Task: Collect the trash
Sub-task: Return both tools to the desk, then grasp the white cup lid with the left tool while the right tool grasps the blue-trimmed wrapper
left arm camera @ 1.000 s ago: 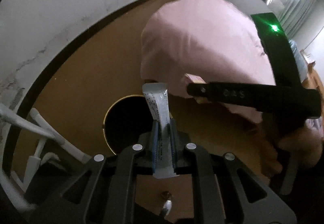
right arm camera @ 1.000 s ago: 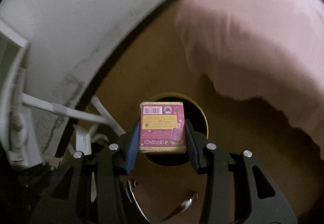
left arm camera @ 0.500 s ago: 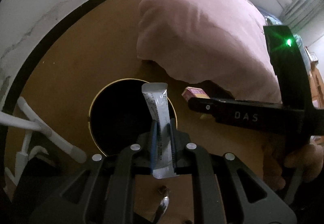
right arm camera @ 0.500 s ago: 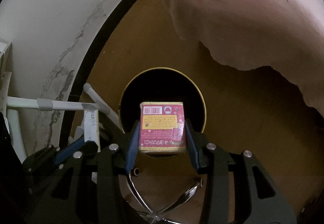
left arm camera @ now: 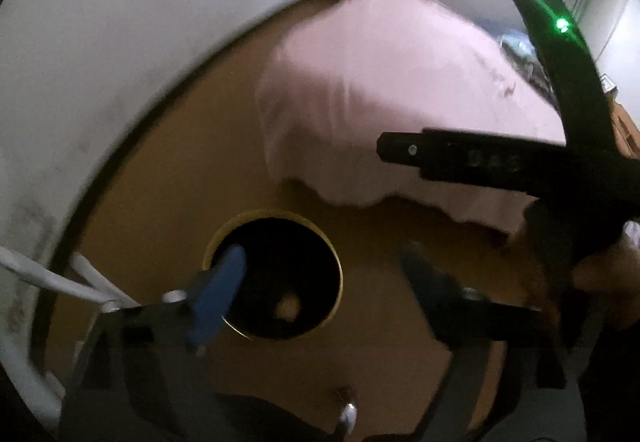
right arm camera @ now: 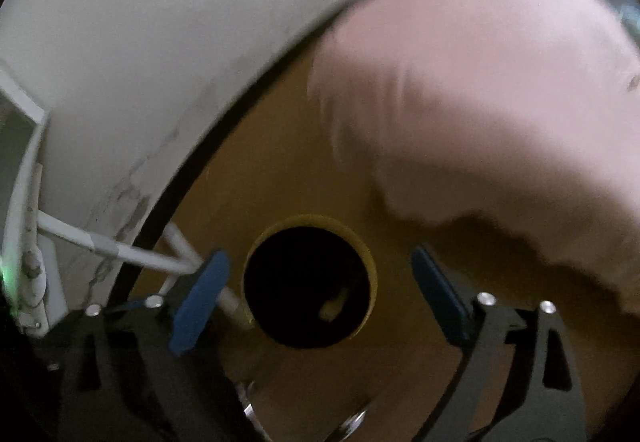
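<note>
A round dark bin with a yellow rim (left arm camera: 338, 270) (right arm camera: 372, 262) stands on the brown floor below both grippers. A pale scrap of trash (left arm camera: 286, 308) (right arm camera: 332, 308) lies at its bottom. My left gripper (left arm camera: 324, 278) hangs above the bin, its jaws opening wide with nothing between them. My right gripper (right arm camera: 324, 290) is also above the bin, its jaws opening, and the gap holds nothing. In the left wrist view the right gripper's black body (left arm camera: 500, 162) crosses the right side, held by a hand (left arm camera: 600, 274). The sachet and the pink box are out of sight.
A pink quilt (left arm camera: 400, 94) (right arm camera: 480, 102) spreads over the floor behind the bin. A white wall with a dark skirting (left arm camera: 120, 62) curves on the left. White rack bars (right arm camera: 120, 246) (left arm camera: 60, 278) stand left of the bin.
Both grippers have opened and let go: the white sachet has left the left jaws and the pink box the right jaws. Both hands have risen above the bin.
</note>
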Demonstrator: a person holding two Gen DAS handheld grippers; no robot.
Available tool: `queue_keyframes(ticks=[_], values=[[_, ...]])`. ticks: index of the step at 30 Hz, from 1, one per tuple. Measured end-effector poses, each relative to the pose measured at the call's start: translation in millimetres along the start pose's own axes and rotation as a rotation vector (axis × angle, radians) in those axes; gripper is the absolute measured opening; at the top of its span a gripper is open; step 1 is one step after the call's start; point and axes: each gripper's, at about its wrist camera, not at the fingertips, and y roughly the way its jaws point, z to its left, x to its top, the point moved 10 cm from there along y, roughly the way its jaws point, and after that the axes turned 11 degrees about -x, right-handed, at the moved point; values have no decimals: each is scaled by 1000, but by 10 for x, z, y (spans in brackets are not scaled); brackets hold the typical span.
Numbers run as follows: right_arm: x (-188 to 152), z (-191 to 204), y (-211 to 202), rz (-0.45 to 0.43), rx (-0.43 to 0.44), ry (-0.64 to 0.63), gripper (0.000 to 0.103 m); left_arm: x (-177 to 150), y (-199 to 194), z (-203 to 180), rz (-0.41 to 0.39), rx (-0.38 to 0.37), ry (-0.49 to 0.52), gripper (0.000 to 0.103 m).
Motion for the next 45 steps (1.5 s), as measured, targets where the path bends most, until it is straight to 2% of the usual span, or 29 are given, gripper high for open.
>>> queue_keyframes(ticks=[2, 4, 6, 8, 11, 14, 17, 20, 23, 26, 28, 31, 34, 39, 41, 42, 43, 45], values=[[159, 69, -472, -153, -47, -49, 96, 102, -542, -171, -113, 23, 15, 94], [257, 269, -904, -274, -43, -111, 96, 102, -1019, -225, -180, 14, -34, 94], [296, 607, -1310, -365, 28, -161, 96, 44, -1422, -196, -223, -14, -87, 94], [254, 1024, -1596, -405, 137, -210, 96, -84, -1882, 3, -277, 56, -132, 95], [9, 1855, -1858, -393, 313, -325, 96, -440, -2595, 527, -327, 295, -185, 96], [-403, 2781, -2069, -317, 478, -468, 96, -911, -3142, 1000, -324, 443, -261, 96], [-932, 3659, -2411, -236, 683, -648, 96, -1547, -3758, 1542, -332, 609, -410, 96], [-1339, 4336, -2760, -236, 783, -815, 96, -2104, -4198, 1914, -354, 674, -558, 96], [-1466, 4742, -3056, -243, 849, -877, 96, -2613, -4640, 2205, -397, 759, -688, 96], [-1561, 5197, -3290, -268, 883, -978, 96, -2936, -4881, 2358, -431, 754, -783, 96], [-1582, 5489, -3285, -320, 845, -1037, 95, -3071, -4988, 2445, -465, 713, -849, 96], [-1606, 5872, -3098, -311, 796, -1142, 88, -3271, -5094, 2593, -485, 649, -919, 96], [-1650, 6063, -2898, -286, 758, -1206, 80, -3353, -5075, 2645, -493, 566, -973, 96], [-1853, 6215, -2859, -294, 726, -1281, 71, -3347, -5045, 2688, -503, 512, -1005, 96], [-1918, 6265, -2880, -307, 726, -1296, 53, -3311, -5079, 2735, -501, 524, -1006, 96], [-1926, 6265, -2904, -313, 732, -1298, 24, -3302, -5110, 2782, -500, 538, -1000, 96], [-1922, 6274, -2931, -311, 739, -1288, 21, -3300, -5136, 2826, -492, 559, -993, 96], [-1806, 6225, -3047, -304, 788, -1214, 20, -3307, -5151, 2955, -442, 607, -974, 96]])
